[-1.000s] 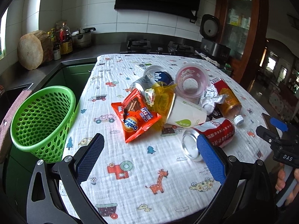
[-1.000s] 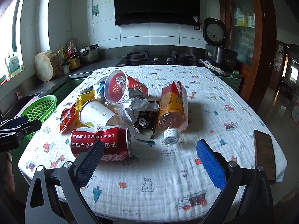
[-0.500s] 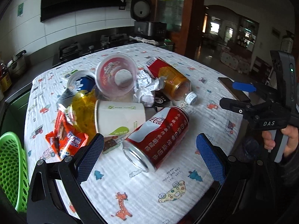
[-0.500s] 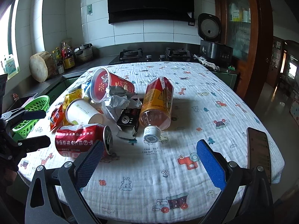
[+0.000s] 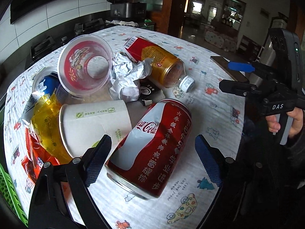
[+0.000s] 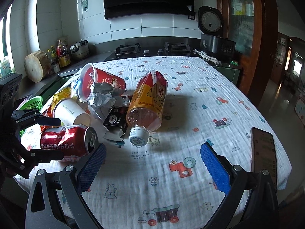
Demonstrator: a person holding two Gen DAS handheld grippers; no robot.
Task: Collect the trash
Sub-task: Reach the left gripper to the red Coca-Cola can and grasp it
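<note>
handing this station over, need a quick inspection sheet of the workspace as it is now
surface: table under a cartoon-print cloth.
job's things: dented red can, paper cup, orange bottle, red plastic cup, crumpled paper, wrappers, green basket.
clutter: phone near the table edge.
grippers: left hand-held gripper closing around the can, pads apart from it; right hand-held gripper open, empty.
cables: nothing seen.
surroundings: stove, rice cooker.

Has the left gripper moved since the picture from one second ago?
Yes. The left gripper has swung away from the green plastic basket and now straddles the dented red cola can; its jaws have just been closing.
</note>
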